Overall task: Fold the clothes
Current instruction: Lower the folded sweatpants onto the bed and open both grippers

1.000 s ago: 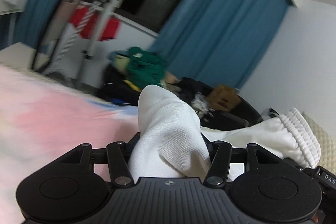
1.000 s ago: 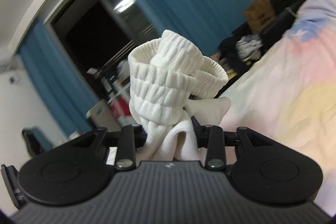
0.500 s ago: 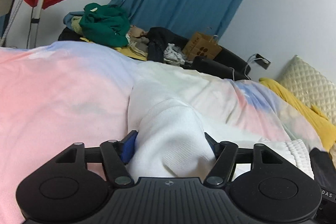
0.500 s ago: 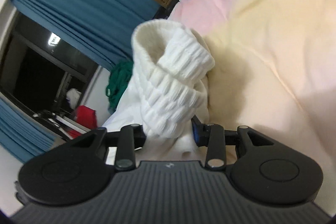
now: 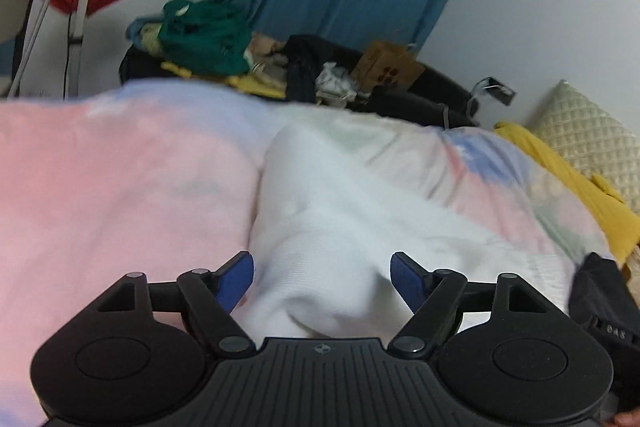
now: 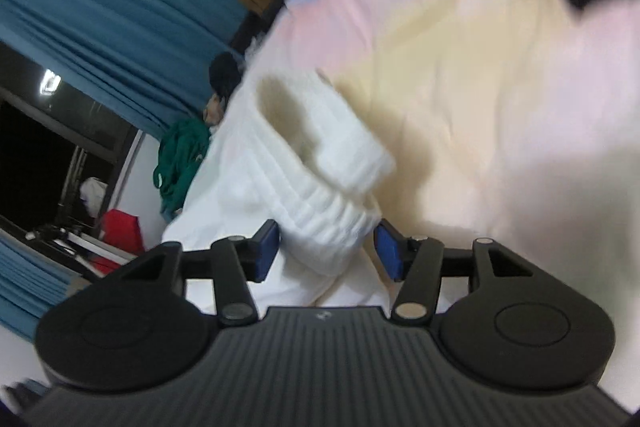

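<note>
Here, both claws opening: left claw point(image 5: 322, 281) and right claw point(image 6: 327, 251) spread around white garment point(image 5: 340, 227), pads apart from cloth. Garment lay low-centre on pastel bed point(image 5: 120, 179).

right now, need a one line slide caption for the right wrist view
Right gripper opening around the ribbed cuff of a white garment on the pastel bedspread.

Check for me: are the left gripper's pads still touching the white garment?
Apart. The left wrist view shows the left gripper with jaws opening, both blue pads clear of the white garment lying between them on the bedspread.
</note>
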Demonstrator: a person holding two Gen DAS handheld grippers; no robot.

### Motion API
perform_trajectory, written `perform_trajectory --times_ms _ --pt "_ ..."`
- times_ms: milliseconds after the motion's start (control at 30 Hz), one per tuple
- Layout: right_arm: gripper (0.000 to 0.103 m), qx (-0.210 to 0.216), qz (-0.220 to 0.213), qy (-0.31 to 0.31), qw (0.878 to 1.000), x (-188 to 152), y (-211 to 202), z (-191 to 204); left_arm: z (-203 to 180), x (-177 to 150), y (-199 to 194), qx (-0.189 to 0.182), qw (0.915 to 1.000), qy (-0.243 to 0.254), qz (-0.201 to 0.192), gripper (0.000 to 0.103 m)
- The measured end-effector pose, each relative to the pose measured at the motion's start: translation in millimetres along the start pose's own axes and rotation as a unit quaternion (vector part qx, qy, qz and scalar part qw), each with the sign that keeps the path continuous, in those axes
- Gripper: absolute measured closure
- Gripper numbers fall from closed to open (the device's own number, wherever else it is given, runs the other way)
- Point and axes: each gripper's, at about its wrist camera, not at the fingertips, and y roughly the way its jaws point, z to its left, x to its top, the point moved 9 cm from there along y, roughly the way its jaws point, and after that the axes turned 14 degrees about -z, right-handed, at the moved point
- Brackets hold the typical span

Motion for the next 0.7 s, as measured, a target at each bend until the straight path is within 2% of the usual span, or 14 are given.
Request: perform_trajectory --times_ms 100,333,500,600,633,667,700 --pt "0.048 0.004 -0.021 -0.053 0.998 19.5 -26.4 32.3 -21.1 29.9 -33.8 -0.003 0.9993 0.032 -0.020 0.026" --pt "0.048 0.071 -0.052 -0.132 0.987 54.3 -111.6 110.6 -65.1 82.1 -129.7 -0.021 0.9946 0.075 -0.068 0.023" --pt "0.047 0.098 -0.067 -0.203 0.972 54.7 -169.0 156.9 -83.8 100.8 -198.9 -0.022 0.9903 0.098 -0.096 0.014" --pt "0.047 0.107 -0.077 -0.236 0.963 50.1 -205.4 173.4 -92.3 105.1 -239.1 -0.025 0.9874 0.115 -0.106 0.012" --pt "0.041 0.108 -0.081 -0.248 0.959 47.0 -216.5 177.2 -94.4 104.6 -251.7 -0.025 0.9864 0.123 -0.107 0.007" --pt "0.029 0.108 -0.087 -0.259 0.956 42.7 -226.7 181.1 -95.8 104.1 -264.3 -0.023 0.9851 0.129 -0.112 0.001" --pt "0.025 0.112 -0.093 -0.269 0.952 37.9 -237.7 184.7 -96.3 103.3 -276.8 -0.023 0.9838 0.132 -0.119 0.000"
